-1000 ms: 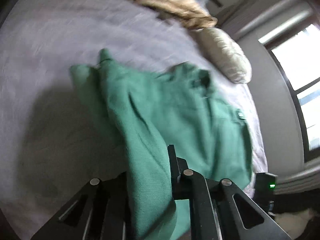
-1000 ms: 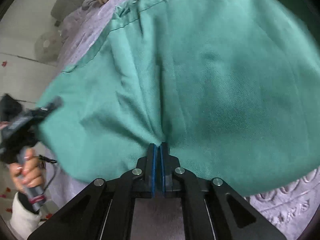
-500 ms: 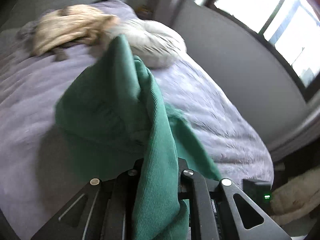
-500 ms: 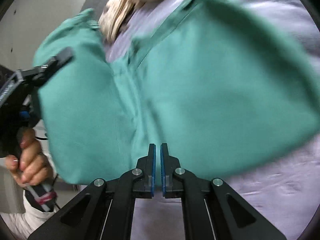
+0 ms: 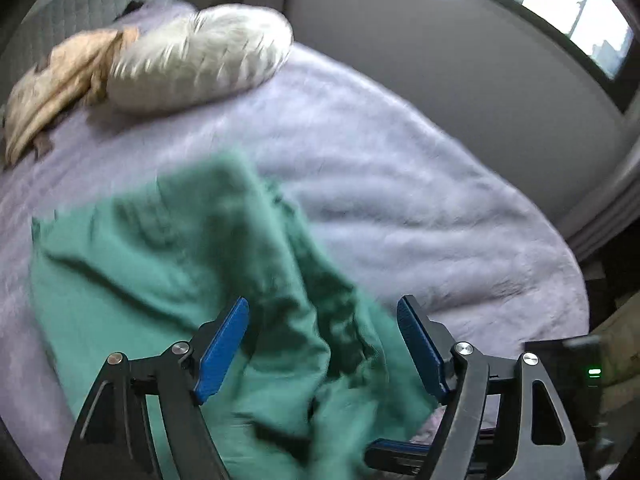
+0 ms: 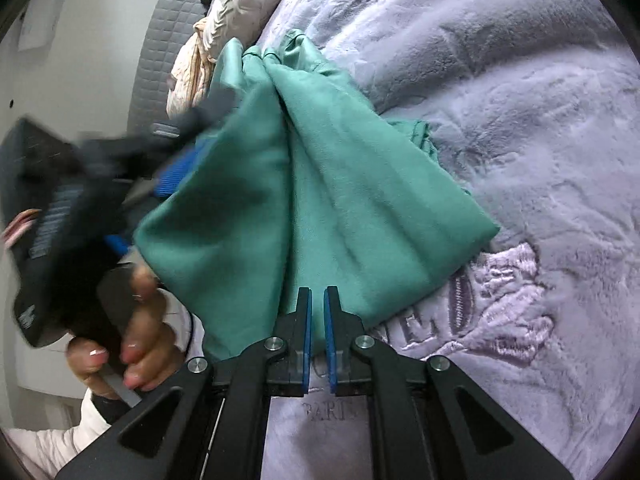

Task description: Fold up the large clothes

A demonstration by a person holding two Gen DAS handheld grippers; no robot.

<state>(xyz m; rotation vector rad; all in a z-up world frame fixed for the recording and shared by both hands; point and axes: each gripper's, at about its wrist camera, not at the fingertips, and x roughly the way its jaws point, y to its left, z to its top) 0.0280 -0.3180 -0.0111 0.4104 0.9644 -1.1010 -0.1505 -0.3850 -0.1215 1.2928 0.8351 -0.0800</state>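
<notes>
A green garment (image 5: 180,272) lies rumpled on the lilac bed cover (image 5: 400,184). My left gripper (image 5: 322,338) is open just above it, blue pads apart, with cloth below and between them but not pinched. In the right wrist view the garment (image 6: 320,184) hangs in folds. My right gripper (image 6: 316,308) is nearly closed, pinching its near edge. The left gripper (image 6: 132,184) shows blurred at the left, in a hand.
A white quilted pillow (image 5: 200,60) and a beige garment (image 5: 56,84) lie at the bed's head. A grey wall and window (image 5: 560,12) run along the bed's right side. Embroidered lettering (image 6: 496,304) marks the cover near my right gripper.
My left gripper has opened and let go of the green garment, which has dropped onto the bed. My right gripper still pinches its edge.
</notes>
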